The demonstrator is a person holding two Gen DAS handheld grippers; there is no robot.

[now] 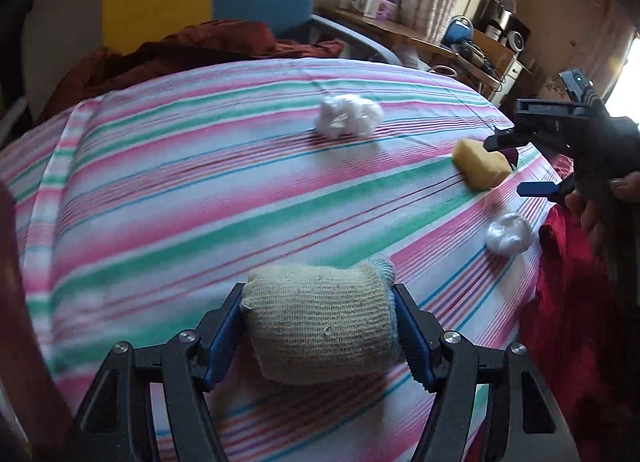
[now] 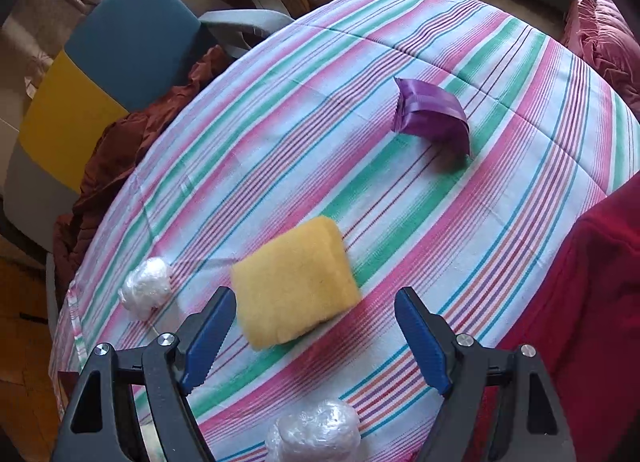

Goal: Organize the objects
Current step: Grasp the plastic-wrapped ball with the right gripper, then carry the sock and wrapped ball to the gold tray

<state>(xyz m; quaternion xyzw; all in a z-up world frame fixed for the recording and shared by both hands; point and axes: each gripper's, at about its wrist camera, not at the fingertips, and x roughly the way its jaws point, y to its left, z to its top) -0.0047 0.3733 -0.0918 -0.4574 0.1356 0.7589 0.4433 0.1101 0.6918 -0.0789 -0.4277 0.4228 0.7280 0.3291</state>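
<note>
My left gripper (image 1: 320, 326) is shut on a beige knitted roll (image 1: 320, 322), its blue pads pressing both ends just above the striped bed cover (image 1: 180, 190). My right gripper (image 2: 316, 334) stands open over a yellow sponge (image 2: 294, 282), which lies on the cover near the left finger with neither pad pressing it. The left wrist view shows that right gripper (image 1: 516, 166) beside the sponge (image 1: 478, 168). A purple packet (image 2: 430, 112) lies farther off. One clear plastic ball (image 2: 146, 288) sits left of the sponge, and another (image 2: 314, 438) lies under the right gripper.
A white crumpled wad (image 1: 350, 116) and a plastic ball (image 1: 509, 236) lie on the cover. A rust-brown blanket (image 1: 208, 46) is bunched at the far edge before a blue and yellow chair (image 2: 120, 42). A red blanket (image 2: 580, 302) lies at the right, and a cluttered wooden desk (image 1: 400, 28) stands beyond.
</note>
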